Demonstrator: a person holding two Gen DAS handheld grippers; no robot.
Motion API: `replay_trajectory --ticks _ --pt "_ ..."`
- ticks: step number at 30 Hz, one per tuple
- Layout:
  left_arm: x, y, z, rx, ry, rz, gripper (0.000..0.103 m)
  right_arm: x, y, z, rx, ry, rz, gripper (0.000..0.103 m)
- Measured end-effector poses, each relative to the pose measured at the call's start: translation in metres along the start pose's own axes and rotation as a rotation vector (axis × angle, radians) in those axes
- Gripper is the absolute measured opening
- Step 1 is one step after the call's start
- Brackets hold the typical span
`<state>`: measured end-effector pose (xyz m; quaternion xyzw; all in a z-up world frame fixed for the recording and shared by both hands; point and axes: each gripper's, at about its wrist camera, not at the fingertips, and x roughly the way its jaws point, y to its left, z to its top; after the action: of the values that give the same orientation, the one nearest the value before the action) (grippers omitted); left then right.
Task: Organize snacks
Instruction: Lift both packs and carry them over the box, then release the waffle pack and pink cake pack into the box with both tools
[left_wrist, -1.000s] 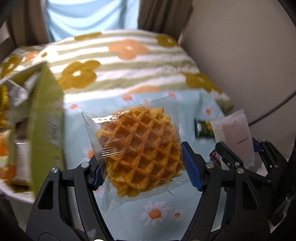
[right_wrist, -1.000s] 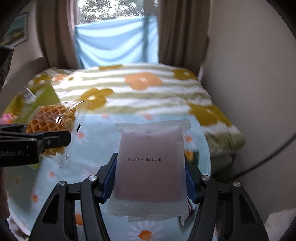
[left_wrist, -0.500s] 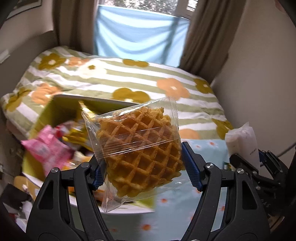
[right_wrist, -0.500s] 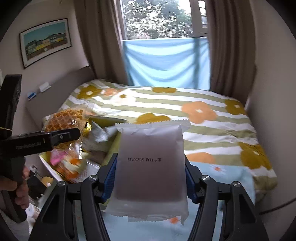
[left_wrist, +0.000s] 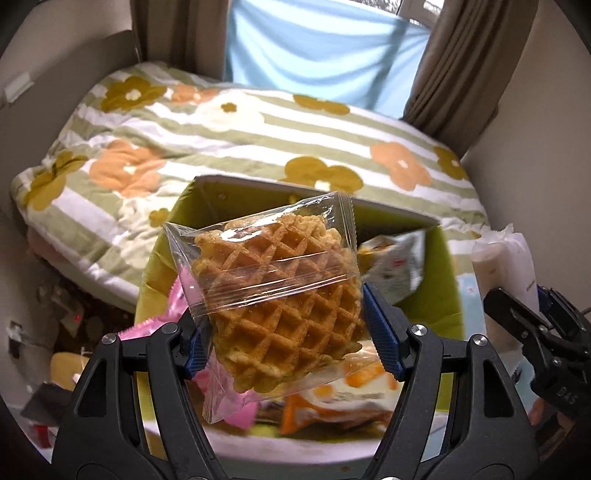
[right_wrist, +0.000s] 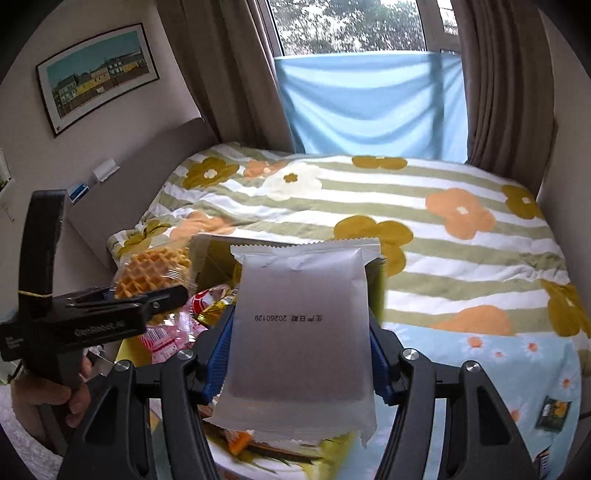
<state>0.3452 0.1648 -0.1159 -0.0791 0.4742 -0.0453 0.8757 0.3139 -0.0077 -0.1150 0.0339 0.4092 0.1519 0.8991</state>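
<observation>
My left gripper (left_wrist: 291, 338) is shut on a waffle in a clear wrapper (left_wrist: 275, 295), held in the air over a green box (left_wrist: 441, 269) with several snack packs inside. The right gripper (right_wrist: 297, 356) is shut on a frosted white packet (right_wrist: 301, 332) with a printed date, also over the box's near side (right_wrist: 376, 291). In the right wrist view the left gripper (right_wrist: 147, 295) and its waffle (right_wrist: 147, 273) show at the left, with a hand (right_wrist: 48, 398) on the handle. The right gripper's packet (left_wrist: 506, 258) appears at the right edge of the left wrist view.
A bed with a striped flower quilt (right_wrist: 406, 206) lies behind the box. A light blue daisy cloth (right_wrist: 480, 369) covers the surface at right, with a small dark packet (right_wrist: 554, 413) on it. Clutter lies on the floor at left (left_wrist: 66, 314). Curtains and a window stand beyond.
Both grippers have swung left with their packets, from over the blue daisy cloth to over the green snack box. Both grips are unchanged.
</observation>
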Motion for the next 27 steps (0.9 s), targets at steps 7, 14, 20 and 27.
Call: replay_trajectory --ticks 7,14,20,27 --pt "0.033 0.005 0.004 0.077 0.054 -0.009 0.100 0.019 0.001 -0.003 0.051 0.049 -0.043 0.058" --pt "0.027 0.017 -0.006 0.061 0.044 -0.025 0.103 0.022 -0.007 -0.009 0.080 0.085 -0.060 0.058" --pt "0.010 0.025 -0.016 0.047 0.031 0.027 0.103 0.026 -0.009 -0.015 0.090 0.106 -0.025 0.058" --pt "0.005 0.022 -0.025 0.022 0.033 0.037 0.103 0.032 -0.010 -0.021 0.086 0.143 -0.016 0.090"
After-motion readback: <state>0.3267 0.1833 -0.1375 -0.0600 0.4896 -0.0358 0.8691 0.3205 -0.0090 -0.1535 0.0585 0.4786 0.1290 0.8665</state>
